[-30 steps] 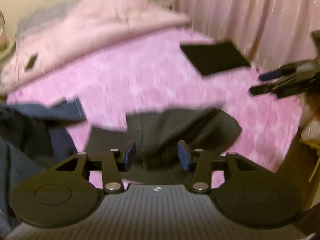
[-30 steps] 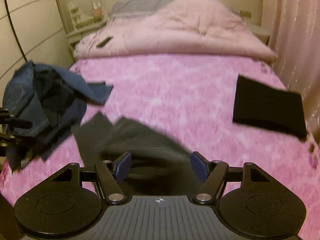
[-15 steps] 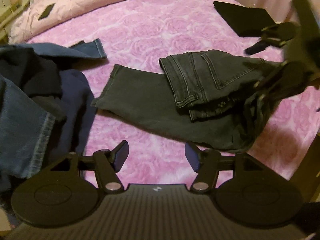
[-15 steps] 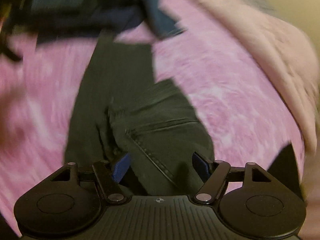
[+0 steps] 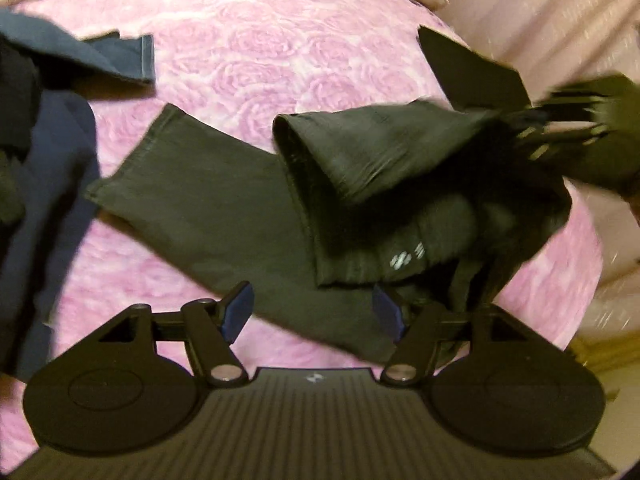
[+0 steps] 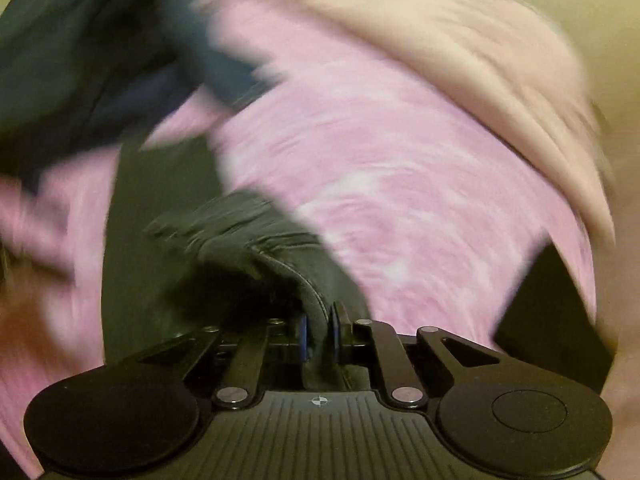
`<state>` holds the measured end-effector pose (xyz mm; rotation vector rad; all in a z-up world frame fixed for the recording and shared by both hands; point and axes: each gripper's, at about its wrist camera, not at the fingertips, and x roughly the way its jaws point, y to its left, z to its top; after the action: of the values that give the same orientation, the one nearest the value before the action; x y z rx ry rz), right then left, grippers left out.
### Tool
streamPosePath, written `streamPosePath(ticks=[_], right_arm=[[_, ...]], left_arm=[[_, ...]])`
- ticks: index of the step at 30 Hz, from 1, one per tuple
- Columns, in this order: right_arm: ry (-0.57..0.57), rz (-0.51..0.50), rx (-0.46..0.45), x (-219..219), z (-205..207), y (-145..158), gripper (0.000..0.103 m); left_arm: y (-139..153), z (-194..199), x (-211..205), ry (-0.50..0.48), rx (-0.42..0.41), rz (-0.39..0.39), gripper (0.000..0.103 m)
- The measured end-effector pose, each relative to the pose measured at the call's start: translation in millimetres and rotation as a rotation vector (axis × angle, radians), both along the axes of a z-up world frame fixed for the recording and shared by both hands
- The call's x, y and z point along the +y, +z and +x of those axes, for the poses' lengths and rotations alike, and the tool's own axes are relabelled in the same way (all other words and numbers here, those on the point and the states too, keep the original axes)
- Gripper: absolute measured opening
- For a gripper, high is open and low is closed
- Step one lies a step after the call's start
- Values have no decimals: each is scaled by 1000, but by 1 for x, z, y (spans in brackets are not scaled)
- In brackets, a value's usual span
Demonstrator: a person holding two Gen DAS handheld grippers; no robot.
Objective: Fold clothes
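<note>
Lifted now, black jeans [image 5: 224,200] pinched by right hand-held gripper [image 6: 319,334]; left hand-held gripper [image 5: 312,312] wide, empty.

Bedroom in a home. A bed [image 5: 280,52] fills most of both views, covered with a pink spread with a rose pattern. Along the far edge of the bed lies a bunched pale pink duvet [image 6: 460,64]. Pink curtains [image 5: 560,20] hang just beyond the bed's far right corner in the left wrist view. Plain cream wall [image 6: 592,8] behind the duvet. Clothes lie loose on the spread: dark grey jeans [image 5: 224,208] near the front edge, blue jeans [image 5: 52,184] heaped at the left edge, a folded black garment [image 5: 472,68] toward the far right corner. The right wrist view is badly blurred; only bedding and clothing colours read there.
</note>
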<state>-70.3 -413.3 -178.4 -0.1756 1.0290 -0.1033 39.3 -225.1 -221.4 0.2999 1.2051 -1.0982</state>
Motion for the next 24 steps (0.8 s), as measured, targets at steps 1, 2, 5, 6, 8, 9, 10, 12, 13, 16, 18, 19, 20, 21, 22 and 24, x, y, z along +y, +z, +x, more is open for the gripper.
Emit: streamPosePath(ticks=[1, 2, 5, 6, 8, 9, 10, 12, 13, 16, 18, 19, 20, 21, 22, 24], right_arm=[[-84, 45, -40, -18, -7, 13, 9], [-164, 87, -79, -36, -15, 26, 9], [-342, 158, -170, -86, -46, 53, 8], [-395, 186, -190, -103, -57, 55, 7], [-471, 228, -205, -133, -76, 58, 7], [-494, 244, -205, -147, -85, 54, 7], [-508, 256, -204, -159, -90, 53, 7], [-523, 281, -205, -180, -105, 51, 6], [-524, 293, -205, -190, -114, 50, 6], [-526, 323, -192, -218, -132, 41, 6], [-529, 338, -183, -234, -143, 33, 5], [-531, 347, -179, -242, -151, 30, 5], [-534, 355, -176, -249, -158, 27, 5], [-539, 361, -173, -253, -165, 22, 4], [-550, 370, -170, -257, -172, 16, 4], [-581, 388, -169, -261, -188, 6, 4]], left_arm=[[-1, 0, -6, 18, 16, -4, 63], [-1, -1, -13, 35, 32, -9, 64], [-6, -5, -31, 93, 79, -15, 68], [-10, -9, -39, 108, 89, -5, 68], [-20, -16, -49, 128, 95, 16, 68], [-27, -21, -55, 143, 99, 30, 68], [-33, -25, -59, 165, 112, 38, 68], [-46, -33, -66, 218, 148, 46, 68], [-52, -36, -71, 246, 171, 39, 68], [-67, -41, -91, 334, 234, -5, 68], [-76, -42, -109, 385, 274, -52, 68], [-80, -40, -121, 395, 294, -68, 68], [-83, -38, -133, 403, 312, -82, 68], [-86, -36, -146, 403, 328, -93, 67], [-88, -33, -160, 394, 344, -103, 67], [-92, -25, -187, 363, 375, -114, 67]])
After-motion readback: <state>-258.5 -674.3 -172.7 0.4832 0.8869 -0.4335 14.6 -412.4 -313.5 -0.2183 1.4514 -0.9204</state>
